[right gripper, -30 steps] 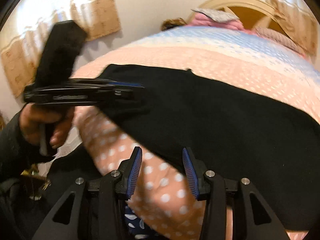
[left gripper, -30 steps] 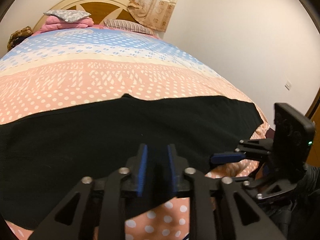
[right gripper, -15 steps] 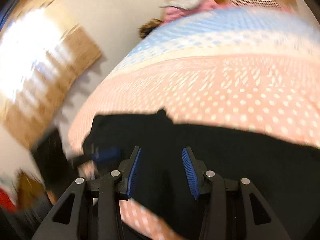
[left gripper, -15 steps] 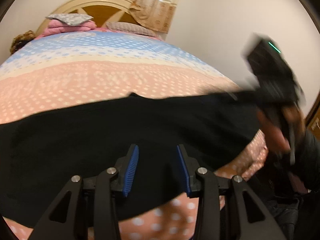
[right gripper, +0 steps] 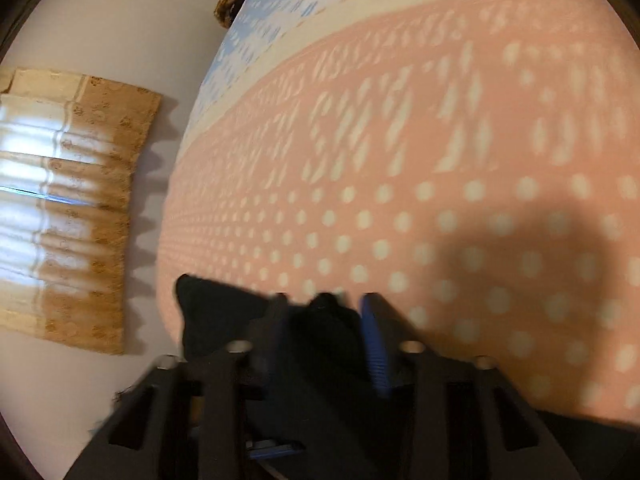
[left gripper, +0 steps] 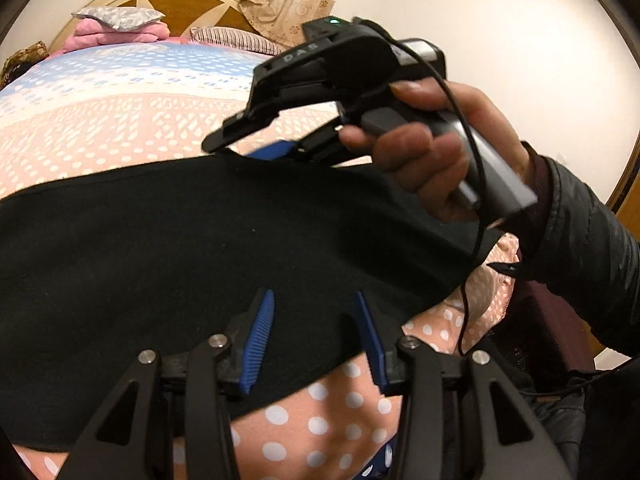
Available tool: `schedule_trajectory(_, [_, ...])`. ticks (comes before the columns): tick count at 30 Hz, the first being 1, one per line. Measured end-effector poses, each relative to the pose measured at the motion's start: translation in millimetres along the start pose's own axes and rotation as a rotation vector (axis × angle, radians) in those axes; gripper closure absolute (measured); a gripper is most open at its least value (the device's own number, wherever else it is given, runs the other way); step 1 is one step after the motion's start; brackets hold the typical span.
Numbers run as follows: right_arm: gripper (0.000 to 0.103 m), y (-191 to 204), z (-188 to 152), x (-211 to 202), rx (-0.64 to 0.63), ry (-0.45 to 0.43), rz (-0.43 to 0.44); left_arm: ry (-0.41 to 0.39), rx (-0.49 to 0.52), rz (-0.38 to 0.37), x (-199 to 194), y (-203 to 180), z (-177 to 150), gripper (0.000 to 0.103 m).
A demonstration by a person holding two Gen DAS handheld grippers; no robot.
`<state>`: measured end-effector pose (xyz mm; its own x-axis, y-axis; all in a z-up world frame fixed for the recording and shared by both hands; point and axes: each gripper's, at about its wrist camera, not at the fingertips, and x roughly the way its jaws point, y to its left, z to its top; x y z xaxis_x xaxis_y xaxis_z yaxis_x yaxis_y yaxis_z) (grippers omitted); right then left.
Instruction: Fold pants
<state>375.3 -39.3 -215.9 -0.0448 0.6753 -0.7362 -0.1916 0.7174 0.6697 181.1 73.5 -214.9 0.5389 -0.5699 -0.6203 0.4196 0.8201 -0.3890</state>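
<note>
Right tool reaching across the black pants on the bed

The pants (left gripper: 208, 240) lie flat across the near end of the bed (left gripper: 120, 112). On their far edge the right tool (right gripper: 324, 320) has dark cloth between its fingers, though blur hides whether it has closed. At their near edge the left tool (left gripper: 314, 332) hangs apart, holding nothing. I'd pinch that far edge fully before lifting, and draw it over evenly towards the near edge.
</note>
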Motion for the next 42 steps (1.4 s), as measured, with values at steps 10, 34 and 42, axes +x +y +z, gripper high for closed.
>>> schedule_trajectory(10, [0.099,45.3,-10.8,-28.4,-0.126,-0.16,0.024,-0.005,-0.002,0.01,0.2,-5.7,-1.0,0.057])
schedule_trajectory(34, [0.058,30.3,-83.5,-62.1,-0.406,-0.267,-0.165,-0.046,-0.027,0.108,-8.3,4.4,1.5,0.044])
schedule_trajectory(42, [0.058,-7.7,-78.2,-58.3,-0.264,-0.305,-0.192,-0.048,-0.007,0.143,-16.4,-3.8,5.6,0.044])
